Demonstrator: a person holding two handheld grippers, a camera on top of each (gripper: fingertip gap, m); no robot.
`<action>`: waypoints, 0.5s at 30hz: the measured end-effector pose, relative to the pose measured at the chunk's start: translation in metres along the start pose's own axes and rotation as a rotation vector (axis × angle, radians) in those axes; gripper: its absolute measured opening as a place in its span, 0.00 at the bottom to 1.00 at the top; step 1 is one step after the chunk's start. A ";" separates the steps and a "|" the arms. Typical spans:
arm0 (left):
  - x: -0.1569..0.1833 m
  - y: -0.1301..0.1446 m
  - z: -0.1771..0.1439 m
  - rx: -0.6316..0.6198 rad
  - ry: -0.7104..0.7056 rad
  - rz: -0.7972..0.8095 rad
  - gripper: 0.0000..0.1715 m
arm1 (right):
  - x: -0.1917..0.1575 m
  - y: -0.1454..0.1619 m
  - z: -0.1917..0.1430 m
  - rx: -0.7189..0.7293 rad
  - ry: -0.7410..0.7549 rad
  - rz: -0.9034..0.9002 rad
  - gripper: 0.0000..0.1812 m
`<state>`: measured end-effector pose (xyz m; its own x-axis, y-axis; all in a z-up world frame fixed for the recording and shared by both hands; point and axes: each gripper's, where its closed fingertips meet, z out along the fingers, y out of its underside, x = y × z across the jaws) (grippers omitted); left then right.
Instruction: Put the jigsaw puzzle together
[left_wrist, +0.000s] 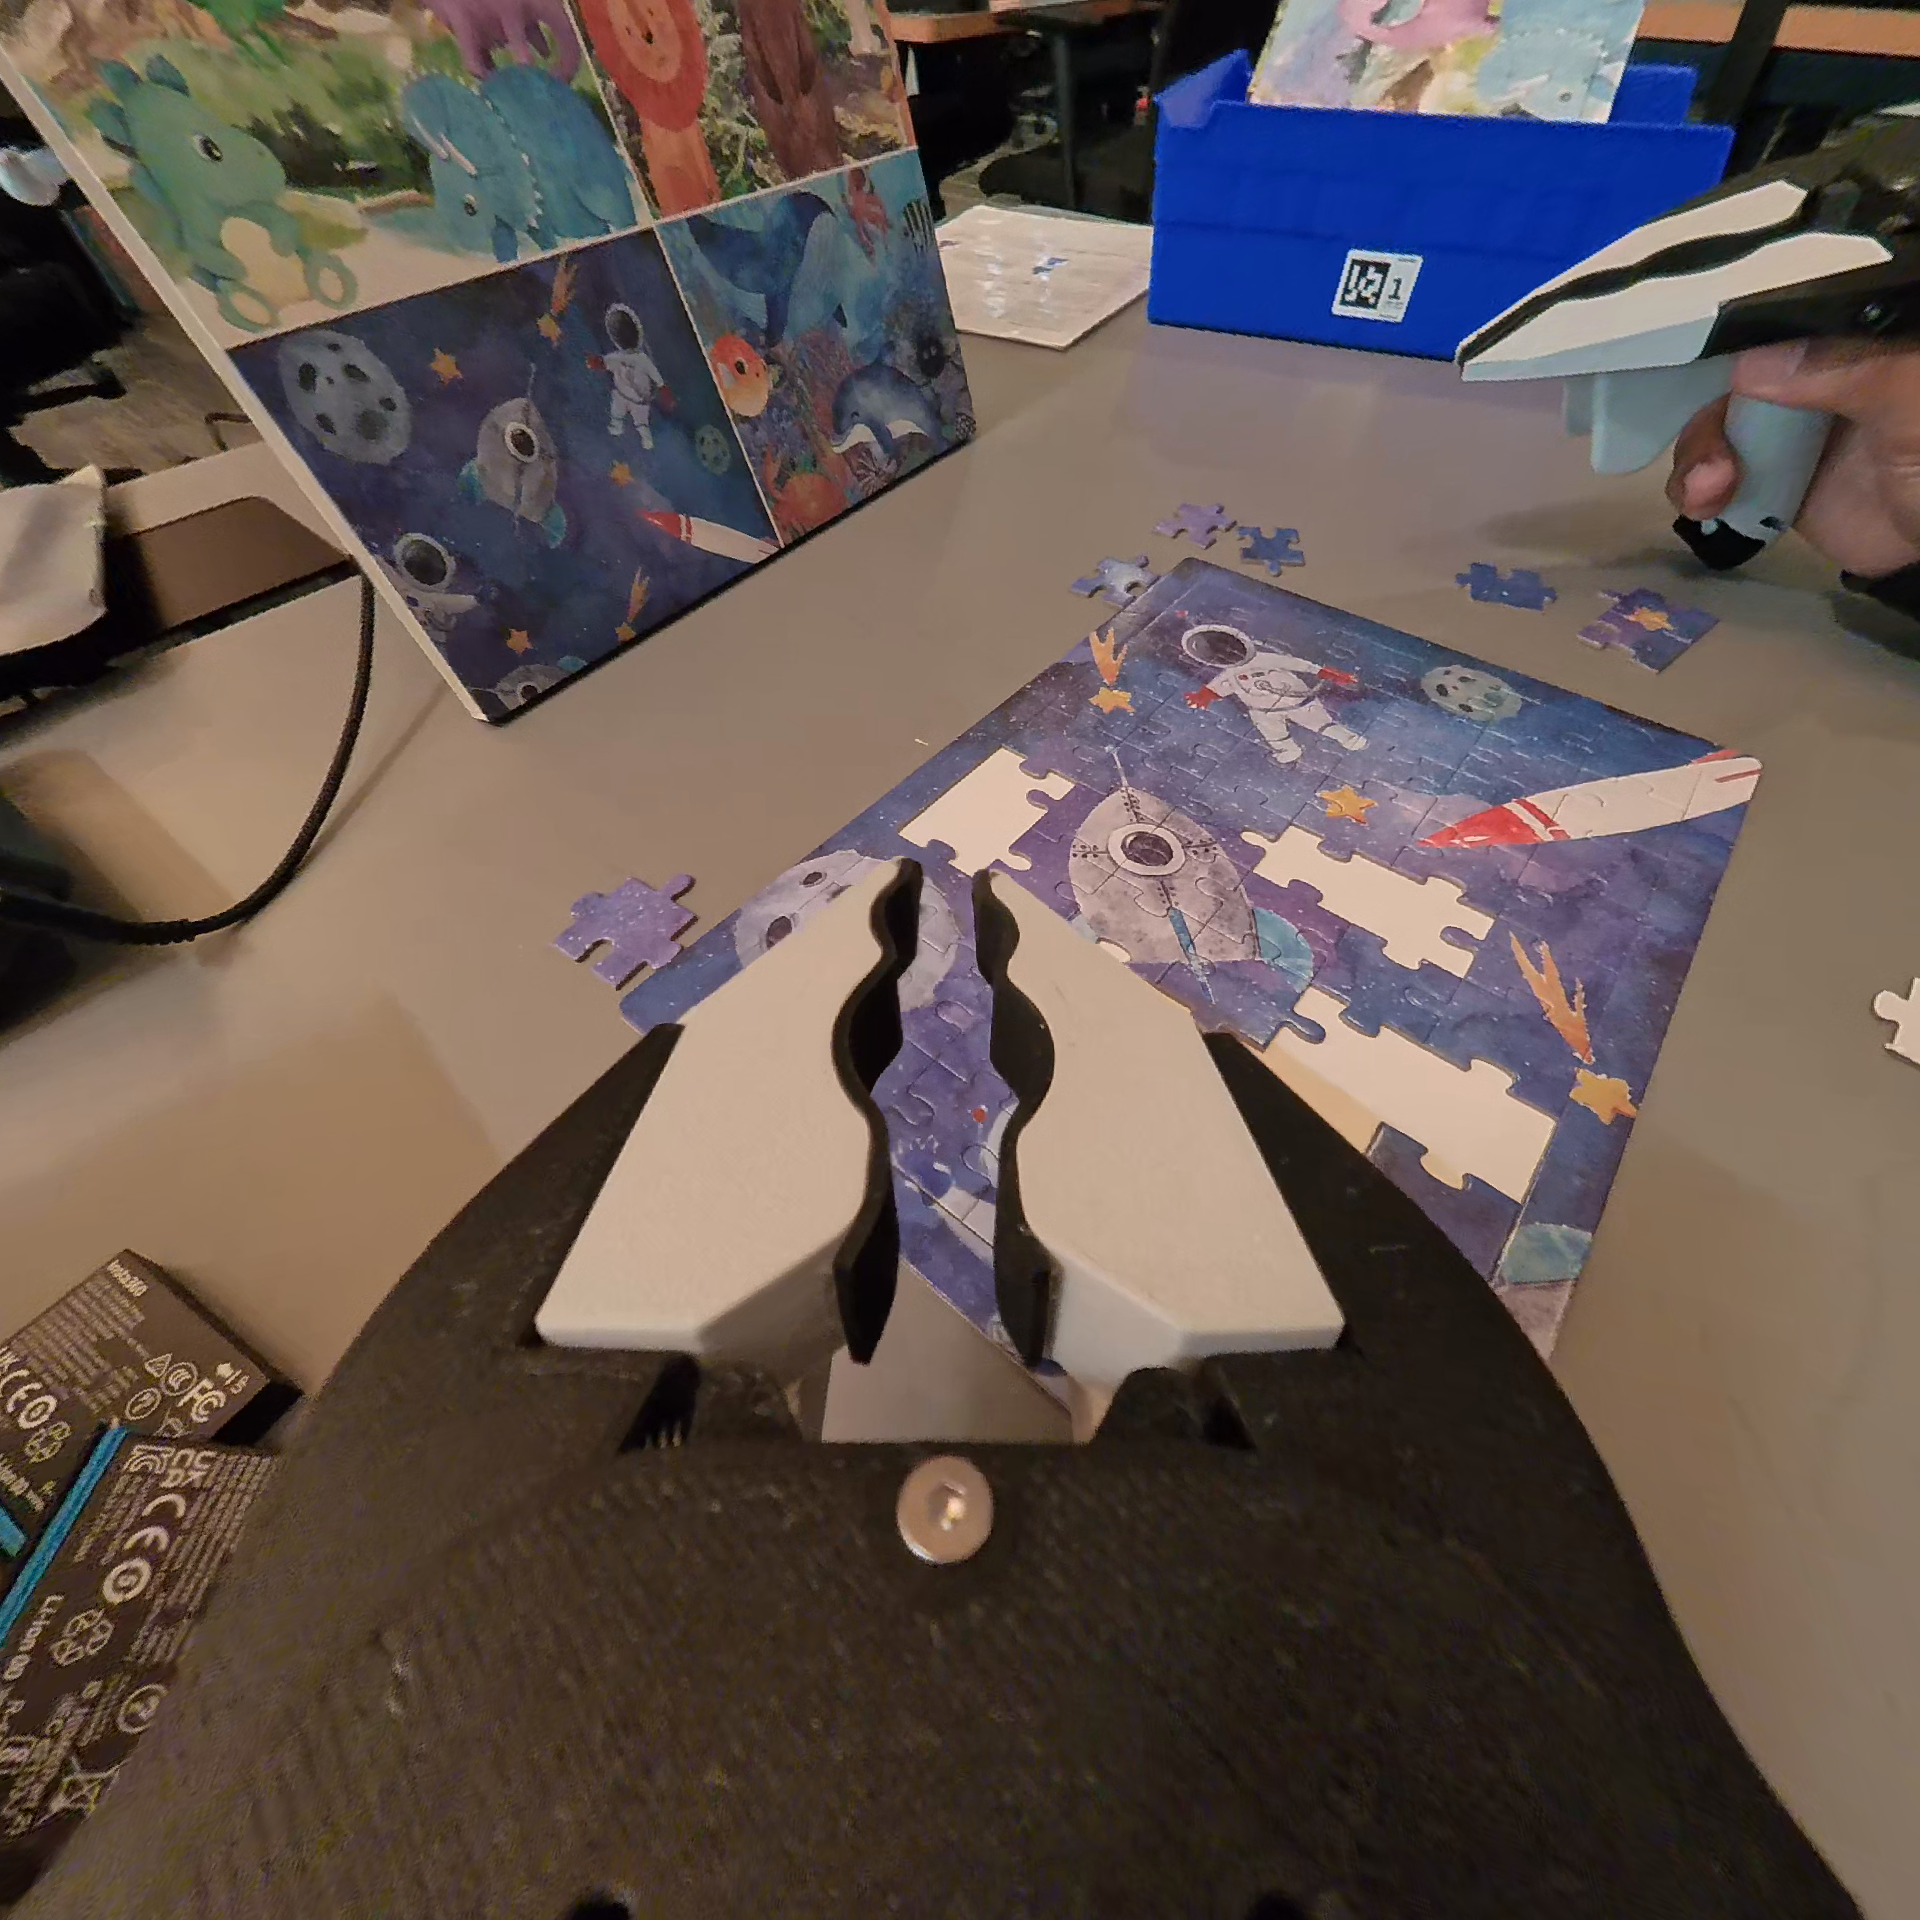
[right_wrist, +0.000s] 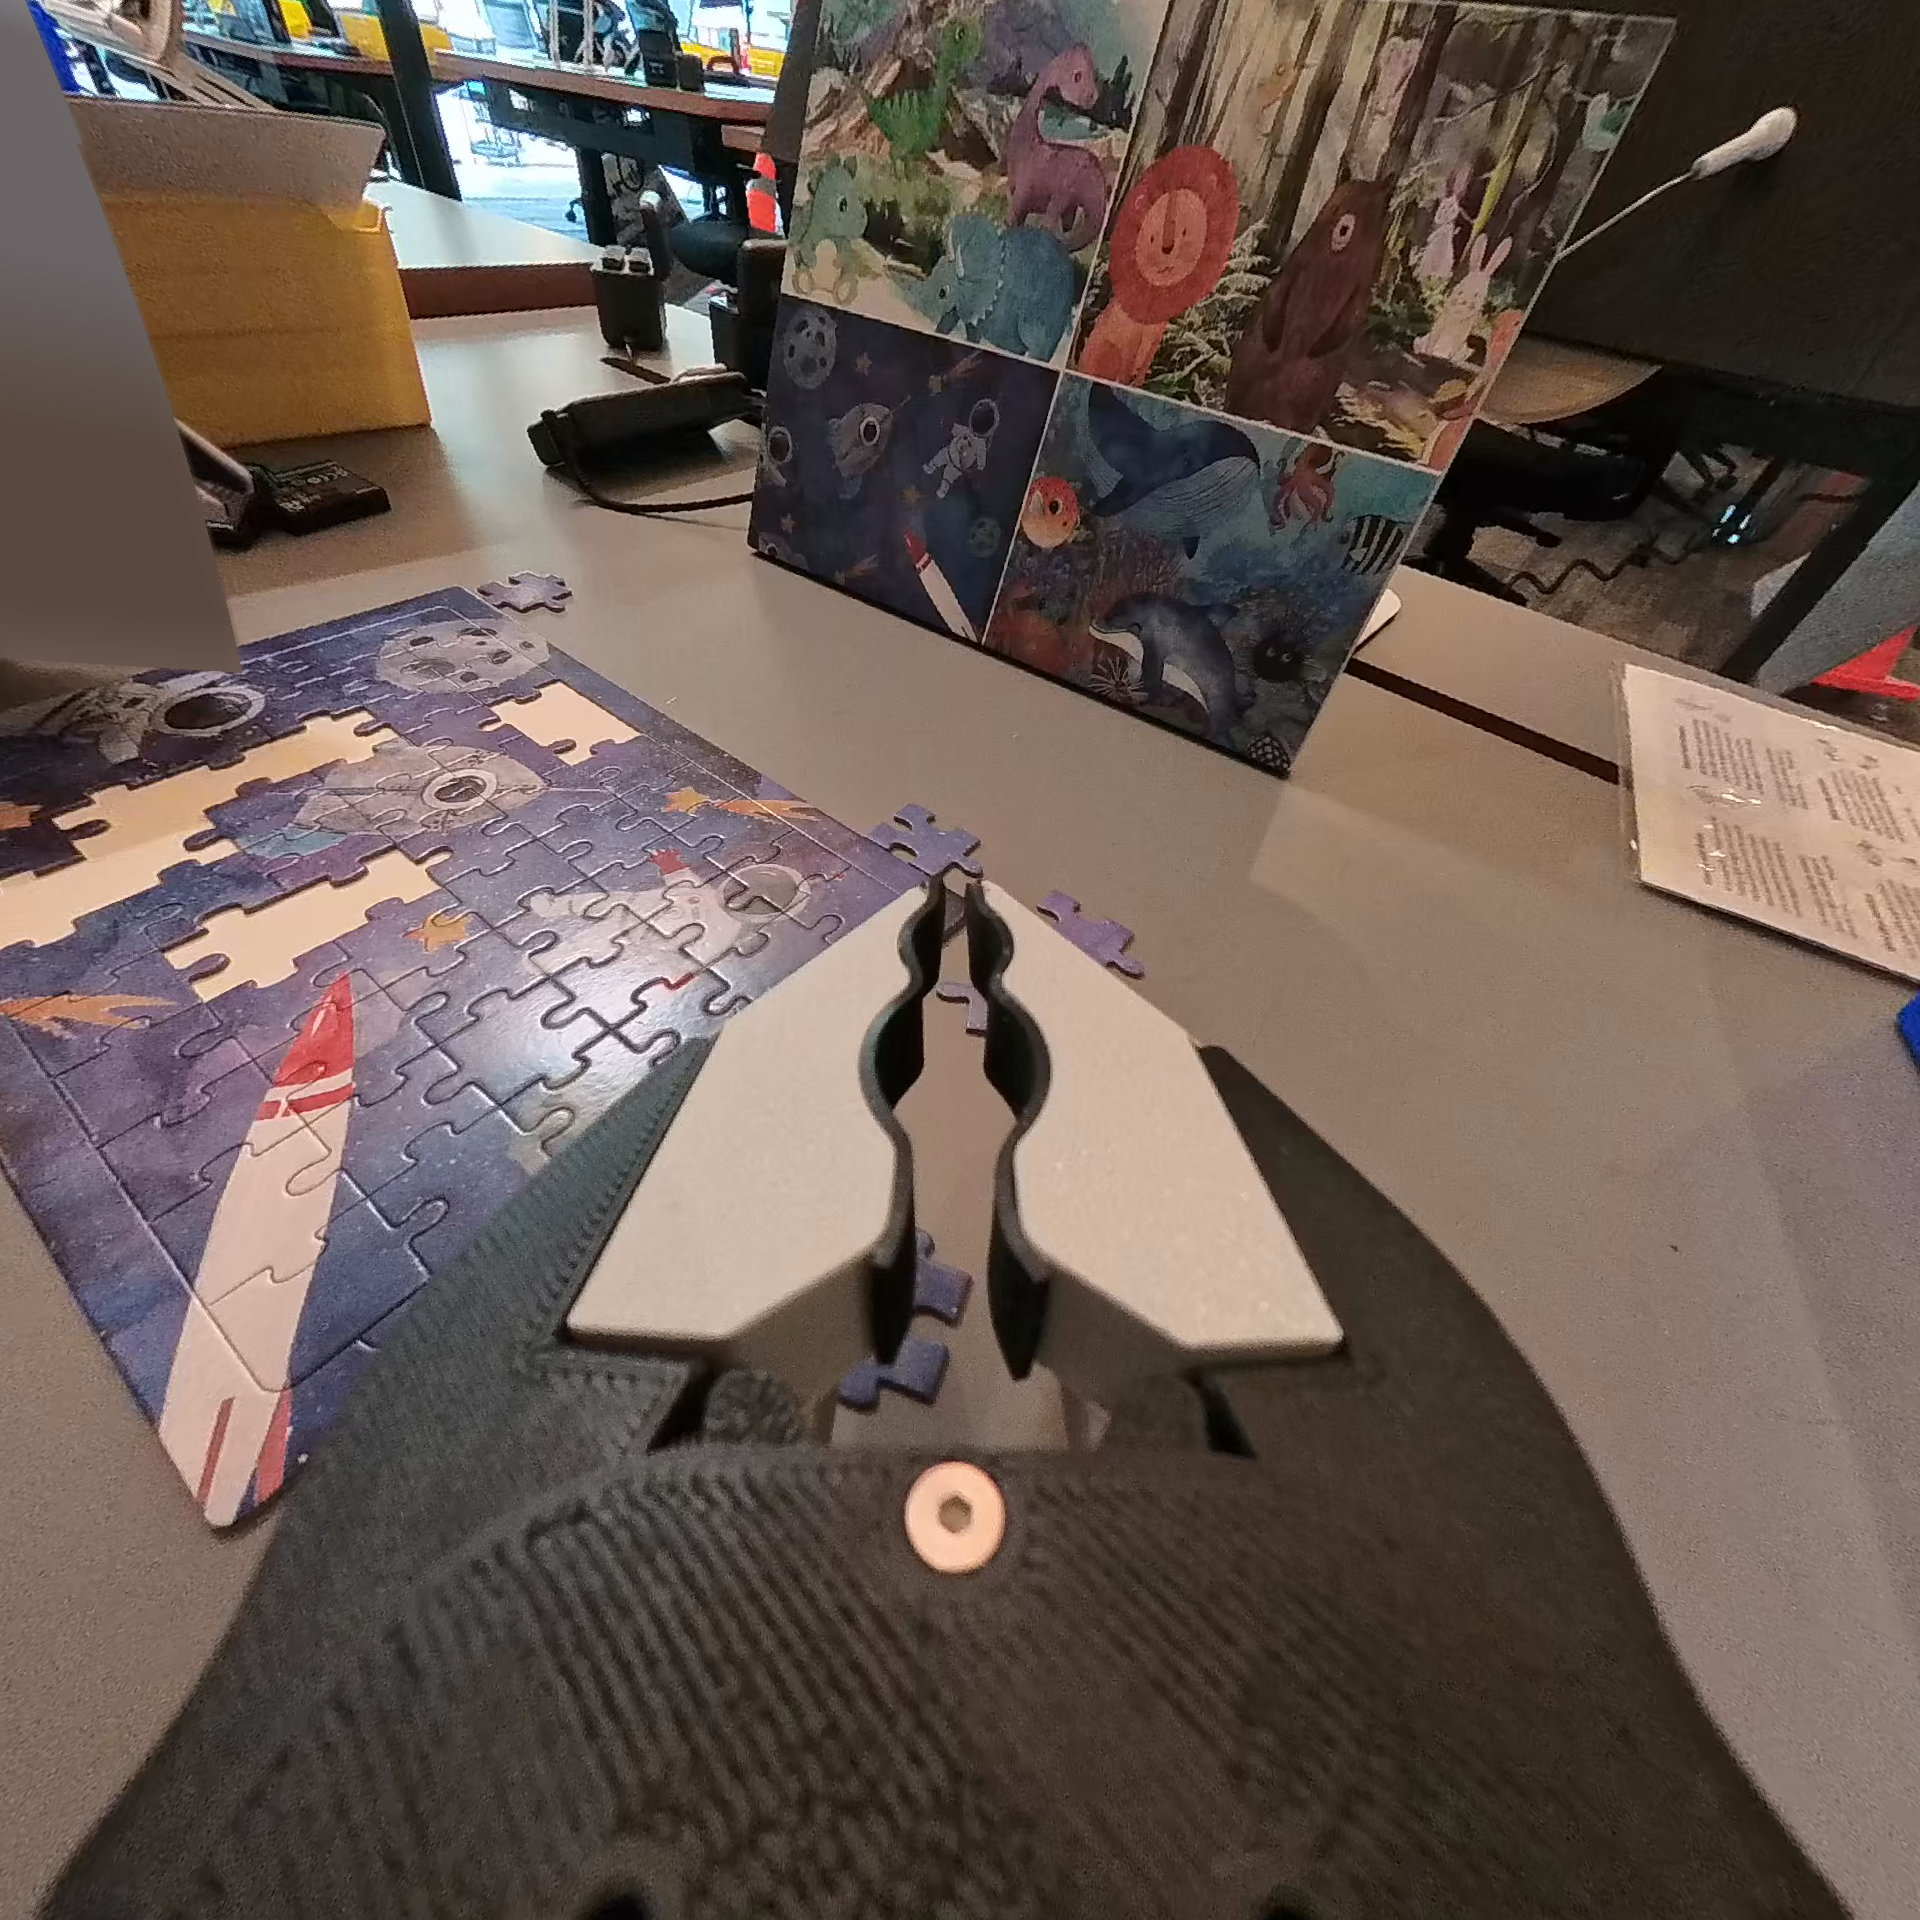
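The space jigsaw puzzle (left_wrist: 1382, 831) lies flat on the grey table (left_wrist: 831, 665), mostly assembled, with several white gaps (left_wrist: 1371, 899) in its middle. It also shows in the right wrist view (right_wrist: 499, 966). My left gripper (left_wrist: 948, 881) hovers over the puzzle's near-left corner, jaws a narrow gap apart and empty. My right gripper (right_wrist: 954, 896) is shut and empty above the puzzle's far corner; it also shows in the left wrist view (left_wrist: 1475, 358), held by a hand. Loose pieces lie around the puzzle: one (left_wrist: 629, 925) at its left, several (left_wrist: 1270, 548) beyond its far edge.
A picture board (left_wrist: 520, 416) leans upright at the back left. A blue bin (left_wrist: 1434, 197) and a paper sheet (left_wrist: 1039, 275) sit behind the puzzle. Black boxes (left_wrist: 104, 1455) and a black cable (left_wrist: 343, 748) lie at the left. A yellow box (right_wrist: 270, 312) stands farther off. My hands' fingertips stand some 25 cm from each other. Left tips and right tips are each some 15 cm from the space jigsaw puzzle (left_wrist: 1382, 831). It turns up in the right wrist view (right_wrist: 388, 951) as well.
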<state>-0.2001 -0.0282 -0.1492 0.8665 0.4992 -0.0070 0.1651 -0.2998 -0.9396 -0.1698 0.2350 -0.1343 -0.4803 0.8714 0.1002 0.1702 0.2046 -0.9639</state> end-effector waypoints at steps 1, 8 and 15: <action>-0.002 -0.001 -0.001 0.008 -0.011 -0.003 0.05 | 0.000 0.000 0.000 0.003 0.000 0.002 0.01; -0.034 -0.010 -0.016 0.082 -0.164 -0.086 0.12 | 0.001 -0.003 -0.002 0.018 -0.001 0.011 0.01; -0.053 -0.014 -0.027 0.146 -0.235 -0.172 0.16 | 0.000 -0.004 -0.004 0.027 0.001 0.011 0.00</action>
<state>-0.2356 -0.0721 -0.1264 0.6964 0.7116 0.0929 0.2156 -0.0840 -0.9729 -0.1676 0.2360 -0.1293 -0.4781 0.8737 0.0900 0.1519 0.1832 -0.9713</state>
